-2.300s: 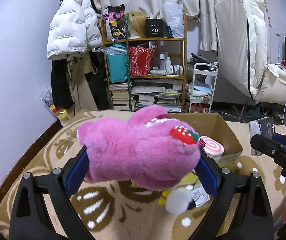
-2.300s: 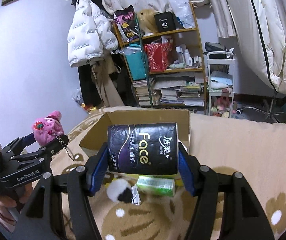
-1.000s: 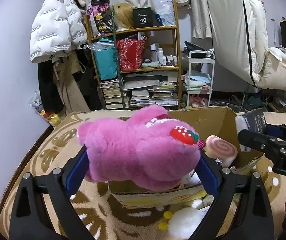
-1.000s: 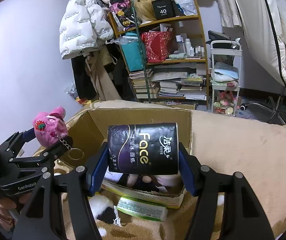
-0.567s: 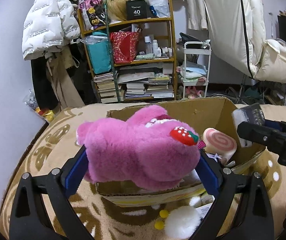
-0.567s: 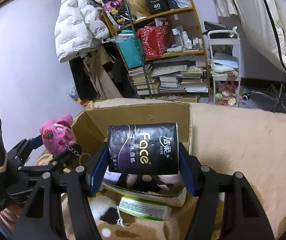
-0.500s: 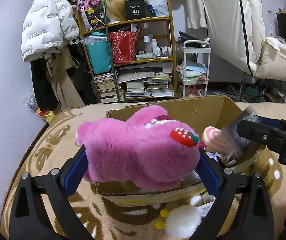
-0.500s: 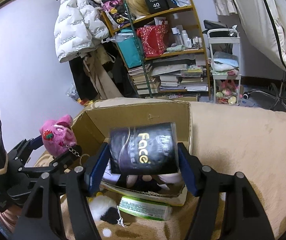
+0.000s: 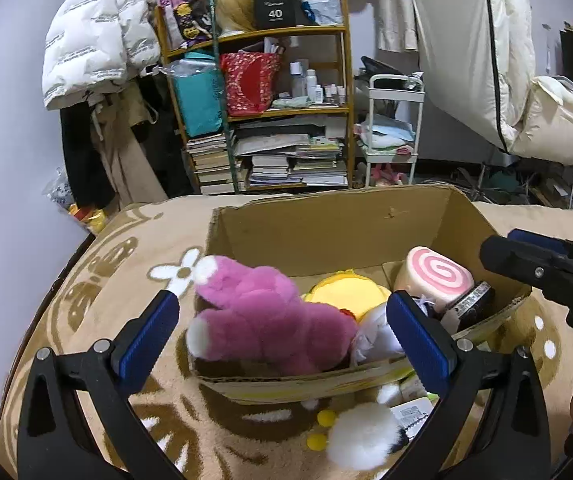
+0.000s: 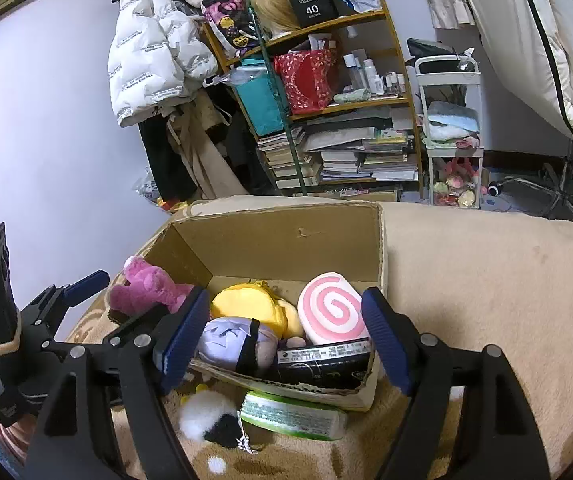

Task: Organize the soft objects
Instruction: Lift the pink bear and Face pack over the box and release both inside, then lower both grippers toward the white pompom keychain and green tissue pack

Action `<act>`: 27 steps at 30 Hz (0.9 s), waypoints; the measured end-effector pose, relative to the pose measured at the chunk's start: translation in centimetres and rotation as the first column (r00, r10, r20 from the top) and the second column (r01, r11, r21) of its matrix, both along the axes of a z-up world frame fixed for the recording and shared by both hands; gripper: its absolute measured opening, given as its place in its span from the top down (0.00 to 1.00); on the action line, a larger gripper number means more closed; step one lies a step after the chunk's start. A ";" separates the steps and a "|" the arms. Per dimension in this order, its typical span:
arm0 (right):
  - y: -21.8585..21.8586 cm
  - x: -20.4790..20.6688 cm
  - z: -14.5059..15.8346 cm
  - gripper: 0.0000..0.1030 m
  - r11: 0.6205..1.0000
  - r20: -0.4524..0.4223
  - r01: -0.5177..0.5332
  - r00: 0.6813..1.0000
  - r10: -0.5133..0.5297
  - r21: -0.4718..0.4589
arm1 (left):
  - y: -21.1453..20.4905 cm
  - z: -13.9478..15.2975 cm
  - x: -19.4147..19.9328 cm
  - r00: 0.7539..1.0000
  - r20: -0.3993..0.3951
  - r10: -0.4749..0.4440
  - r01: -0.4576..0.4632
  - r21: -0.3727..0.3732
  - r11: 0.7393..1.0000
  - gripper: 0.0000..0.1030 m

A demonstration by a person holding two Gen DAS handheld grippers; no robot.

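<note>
Dropping soft things into the cardboard box [image 9: 328, 226], both grippers hover empty over its near edge

Left gripper [image 9: 282, 330] and right gripper [image 10: 284, 334] are opening, nothing between the pads; the pink plush [image 9: 264, 326] sits in the near left corner, the black tissue pack [image 10: 324, 364] against the front wall, keeping the middle free

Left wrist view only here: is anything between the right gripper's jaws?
Observer: Nothing is gripped. The right gripper has its jaws opening, pads touching nothing; the black tissue pack lies in the cardboard box below.
Operator: What is the pale thing beside the pink plush?
Observer: A plush doll with lavender hair and a black band.
Operator: Anything outside the box?
Observer: A green-wrapped tissue pack on the rug in front of the box, beside a black-and-white pompom.
</note>
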State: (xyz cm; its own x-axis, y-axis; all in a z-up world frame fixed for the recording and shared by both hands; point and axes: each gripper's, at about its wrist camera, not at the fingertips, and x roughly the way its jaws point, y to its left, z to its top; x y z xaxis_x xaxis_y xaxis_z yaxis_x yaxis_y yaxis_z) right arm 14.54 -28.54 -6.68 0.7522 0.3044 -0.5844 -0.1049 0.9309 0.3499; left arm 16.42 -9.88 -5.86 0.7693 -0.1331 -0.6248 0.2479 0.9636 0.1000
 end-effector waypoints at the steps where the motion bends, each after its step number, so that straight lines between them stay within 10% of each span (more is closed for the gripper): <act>1: 0.0 0.0 0.0 0.16 1.000 -0.001 0.001 1.000 -0.001 0.002 | 0.2 0.1 -0.1 1.000 0.001 0.007 -0.007 0.000 1.000 0.01; 27: -0.3 -5.9 2.7 0.00 0.999 0.052 0.036 0.998 -0.034 -0.032 | 3.7 2.9 -7.5 0.994 -0.060 0.092 -0.093 -0.023 0.995 0.01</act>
State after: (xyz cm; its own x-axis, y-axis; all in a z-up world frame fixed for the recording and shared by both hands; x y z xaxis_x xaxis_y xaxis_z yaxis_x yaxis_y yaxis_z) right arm 8.62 -28.84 -4.02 0.7913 0.2585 -0.5541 -0.0889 0.9452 0.3141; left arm 8.95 -6.20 -2.99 0.7409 -0.0800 -0.6668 0.1623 0.9848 0.0623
